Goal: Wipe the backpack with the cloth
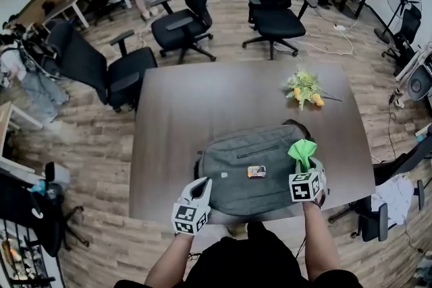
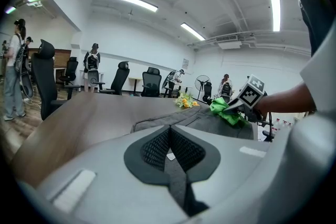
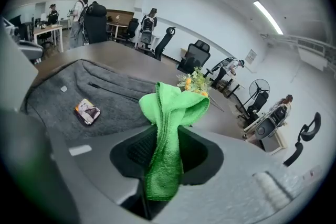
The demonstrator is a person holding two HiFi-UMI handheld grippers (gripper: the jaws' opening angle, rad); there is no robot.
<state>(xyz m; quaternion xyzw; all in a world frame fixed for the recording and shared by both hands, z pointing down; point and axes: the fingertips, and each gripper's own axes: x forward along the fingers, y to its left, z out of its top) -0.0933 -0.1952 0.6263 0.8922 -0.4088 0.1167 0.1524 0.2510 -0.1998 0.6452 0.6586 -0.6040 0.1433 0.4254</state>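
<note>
Your right hand-held gripper [image 3: 167, 157] has its jaws clamped on the green cloth [image 3: 170, 113], which rises from between them as a bunched fold and droops over at its top; in the head view this hand-held gripper is at the near right part of the grey backpack [image 1: 250, 168], with the cloth over the fabric, though whether cloth and backpack touch cannot be told; your left hand-held gripper [image 2: 169, 136] has its jaws together with nothing between them, and it is at the near left corner of the backpack, contact again not discernible; the backpack lies flat on the near half of the dark brown worktop [image 1: 202, 98], close to the near edge, its zip lines running left to right across the upper face; a small printed card [image 1: 256, 171] lies on the backpack between the two hand-held grippers; a bunch of yellow and green flowers [image 1: 305, 88] lies on the worktop beyond the backpack, far right, well apart from both hand-held grippers; black office chairs [image 1: 273, 0] stand on the wooden floor beyond the far edge of the worktop.
</note>
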